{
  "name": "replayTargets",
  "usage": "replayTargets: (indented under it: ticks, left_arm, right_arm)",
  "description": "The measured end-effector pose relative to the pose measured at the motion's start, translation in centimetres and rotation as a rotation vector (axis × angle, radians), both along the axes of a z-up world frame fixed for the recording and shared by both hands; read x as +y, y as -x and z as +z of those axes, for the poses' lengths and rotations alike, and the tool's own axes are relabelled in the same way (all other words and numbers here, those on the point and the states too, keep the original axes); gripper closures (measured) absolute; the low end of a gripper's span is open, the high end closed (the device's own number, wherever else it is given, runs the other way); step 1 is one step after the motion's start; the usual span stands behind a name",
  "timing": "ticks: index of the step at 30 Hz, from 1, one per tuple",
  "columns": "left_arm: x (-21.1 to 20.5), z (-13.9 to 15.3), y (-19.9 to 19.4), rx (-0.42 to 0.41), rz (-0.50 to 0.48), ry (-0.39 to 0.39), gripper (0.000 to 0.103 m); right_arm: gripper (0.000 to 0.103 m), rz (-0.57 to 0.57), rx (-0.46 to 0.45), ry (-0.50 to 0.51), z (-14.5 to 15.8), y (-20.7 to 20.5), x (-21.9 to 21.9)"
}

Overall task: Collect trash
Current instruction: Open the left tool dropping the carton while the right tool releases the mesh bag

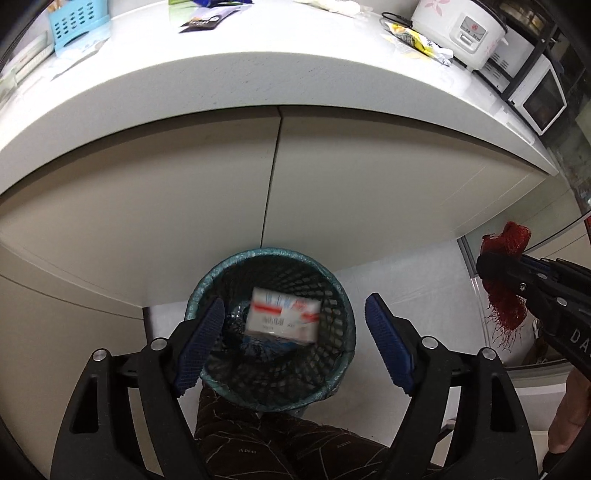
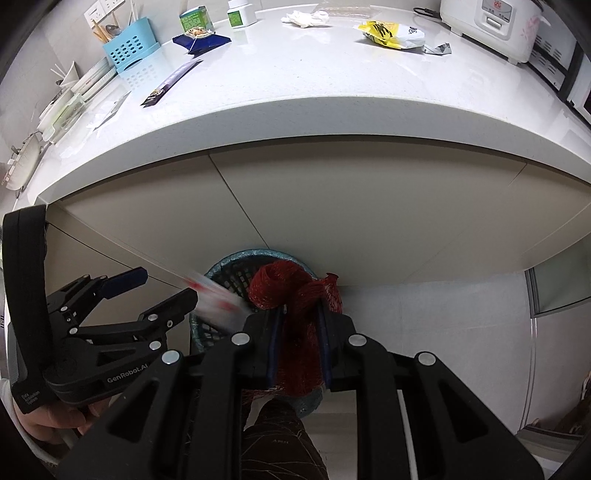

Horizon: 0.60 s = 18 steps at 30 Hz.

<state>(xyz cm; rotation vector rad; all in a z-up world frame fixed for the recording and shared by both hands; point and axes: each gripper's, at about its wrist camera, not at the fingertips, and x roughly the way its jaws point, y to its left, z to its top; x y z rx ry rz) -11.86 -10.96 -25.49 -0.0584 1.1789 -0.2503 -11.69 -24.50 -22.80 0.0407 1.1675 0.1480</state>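
Hanging spread over the bin (image 1: 269, 328), the left tongs (image 1: 295, 343) are flanking a blurred white packet (image 1: 282, 321), while the right tongs (image 2: 299, 332) are pinching red netting (image 2: 291, 295).

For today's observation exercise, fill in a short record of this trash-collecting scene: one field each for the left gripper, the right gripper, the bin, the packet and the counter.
left gripper: open, above the bin
right gripper: shut on red net
bin: mesh, lined, on the floor by the cabinet
packet: white and red, blurred, over the bin's mouth, touching neither gripper
counter: holds yellow wrapper, tissue, blue caddy, rice cooker
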Motion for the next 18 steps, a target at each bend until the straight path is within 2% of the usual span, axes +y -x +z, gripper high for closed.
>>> replayTargets:
  ticks: [7,18]
  left_arm:
    - [0.5,1.0,-0.1,-0.036,0.020,0.006,0.008]
    - [4.7,1.4,-0.7,-0.037,0.106,-0.016,0.006]
  right_arm:
    - [0.086,-0.002,-0.001,-0.020,0.0,-0.2,-0.2]
    - [0.086,0.049,0.018,-0.041,-1.2,-1.6,3.0]
